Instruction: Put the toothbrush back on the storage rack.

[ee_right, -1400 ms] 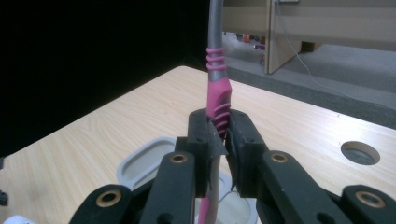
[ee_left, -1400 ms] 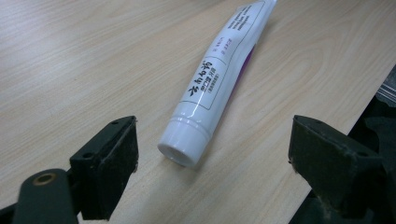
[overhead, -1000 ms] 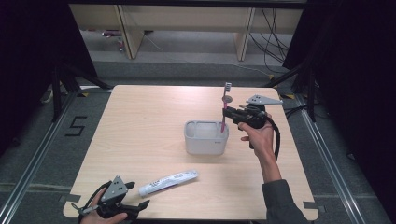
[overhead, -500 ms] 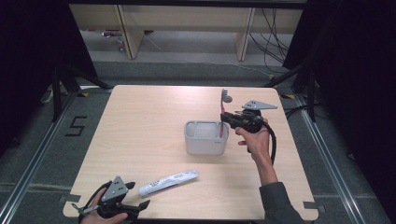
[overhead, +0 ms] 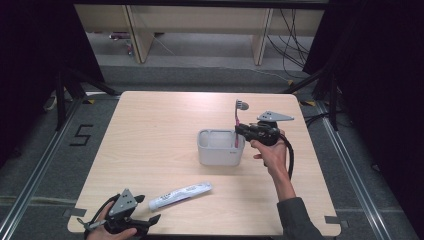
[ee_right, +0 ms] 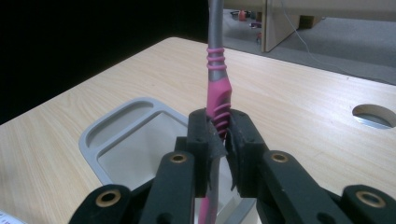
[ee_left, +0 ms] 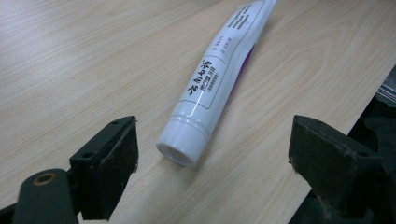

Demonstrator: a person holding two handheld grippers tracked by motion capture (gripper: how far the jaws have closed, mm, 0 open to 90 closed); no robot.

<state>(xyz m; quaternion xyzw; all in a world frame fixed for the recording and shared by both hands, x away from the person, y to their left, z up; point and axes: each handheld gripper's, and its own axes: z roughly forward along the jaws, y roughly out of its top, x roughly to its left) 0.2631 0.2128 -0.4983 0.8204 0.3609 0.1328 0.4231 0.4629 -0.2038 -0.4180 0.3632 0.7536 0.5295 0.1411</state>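
Clamped on the pink-and-grey toothbrush [overhead: 237, 122], the right gripper [overhead: 242, 131] holds it upright at the right rim of the grey container [overhead: 217, 152]. Nearer the person than that container, the left gripper [overhead: 150, 221] stands open just beside the toothpaste tube [overhead: 180, 195].

A figure "5" [overhead: 81, 135] is marked on the floor left of the bench. Black Chinese characters are printed on the toothpaste tube [ee_left: 212, 81]; the smaller print cannot be read.
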